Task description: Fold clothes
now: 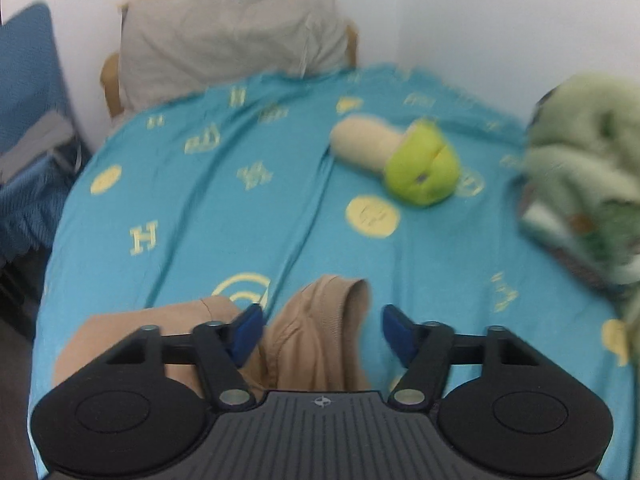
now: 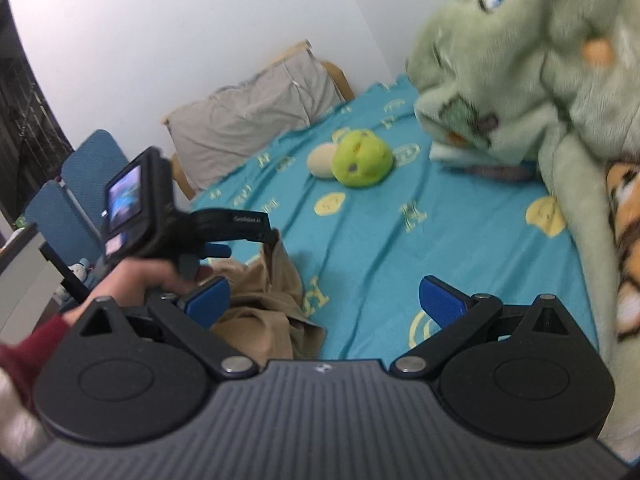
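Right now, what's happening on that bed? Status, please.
Left gripper open around tan garment, not clamped. Right gripper open, empty. Plush toy and green blanket further up, clear of garment.

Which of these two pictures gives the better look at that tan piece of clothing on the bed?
The left wrist view: the tan garment lies crumpled straight ahead, a fold of it between the open blue fingers. In the right wrist view the garment sits off to the side, partly hidden by the camera's own gripper and the other one.
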A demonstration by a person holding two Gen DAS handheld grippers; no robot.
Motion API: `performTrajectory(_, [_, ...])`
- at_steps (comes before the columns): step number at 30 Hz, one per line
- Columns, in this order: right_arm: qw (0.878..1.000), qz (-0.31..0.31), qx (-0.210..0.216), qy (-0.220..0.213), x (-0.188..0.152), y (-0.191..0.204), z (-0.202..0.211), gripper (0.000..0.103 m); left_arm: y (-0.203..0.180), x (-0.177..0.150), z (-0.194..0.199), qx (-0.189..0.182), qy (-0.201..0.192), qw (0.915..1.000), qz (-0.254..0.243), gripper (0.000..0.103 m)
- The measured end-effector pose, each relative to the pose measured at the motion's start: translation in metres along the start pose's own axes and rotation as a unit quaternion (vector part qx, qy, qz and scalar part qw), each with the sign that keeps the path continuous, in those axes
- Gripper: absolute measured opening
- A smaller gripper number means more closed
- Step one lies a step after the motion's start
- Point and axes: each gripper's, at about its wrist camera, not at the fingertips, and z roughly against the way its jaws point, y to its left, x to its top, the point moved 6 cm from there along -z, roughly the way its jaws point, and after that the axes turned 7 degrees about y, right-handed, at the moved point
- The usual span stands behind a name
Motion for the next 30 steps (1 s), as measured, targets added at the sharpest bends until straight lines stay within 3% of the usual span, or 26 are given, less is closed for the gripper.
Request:
performTrajectory(2, [1.000,-0.007,-0.002,0.012,-0.002,-0.003,-0.010,0.103,0.005,0.003,-0.019,-0.001,0.013,0.9998,0.014,0.040])
performTrajectory(4, [1.000,-0.010,0.008,0.023,-0.005,-0.003,-0.016,0.103,0.012,0.003,-0.021,-0.027,0.008,0.9990,0.036,0.009])
performTrajectory(6, [0.999,-0.008,0.021,0.029,-0.008,0.000,-0.018,0.103,0.020,0.003,-0.011,-0.048,-0.011,0.9969,0.062,0.004])
performTrajectory(11, [0.999,0.006,0.033,0.030,-0.012,0.006,-0.015,0.103,0.033,-0.002,0.061,-0.068,-0.095,0.9882,0.099,0.003])
performTrajectory(17, [0.999,0.006,0.051,-0.004,-0.004,0.010,0.005,0.103,0.039,-0.032,0.192,-0.069,-0.188,0.9761,0.084,0.002])
performTrajectory(20, [0.997,0.010,0.072,-0.011,-0.002,0.017,0.014,0.103,0.041,-0.057,0.260,-0.074,-0.230,0.9664,0.088,0.002])
performTrajectory(24, [0.991,0.020,0.130,-0.001,-0.008,0.032,0.030,0.103,0.050,-0.102,0.339,-0.076,-0.283,0.9517,0.092,0.002])
performTrajectory(30, [0.978,0.097,0.176,0.059,-0.049,0.075,0.046,0.103,0.059,-0.179,0.388,-0.041,-0.320,0.9433,0.079,0.002])
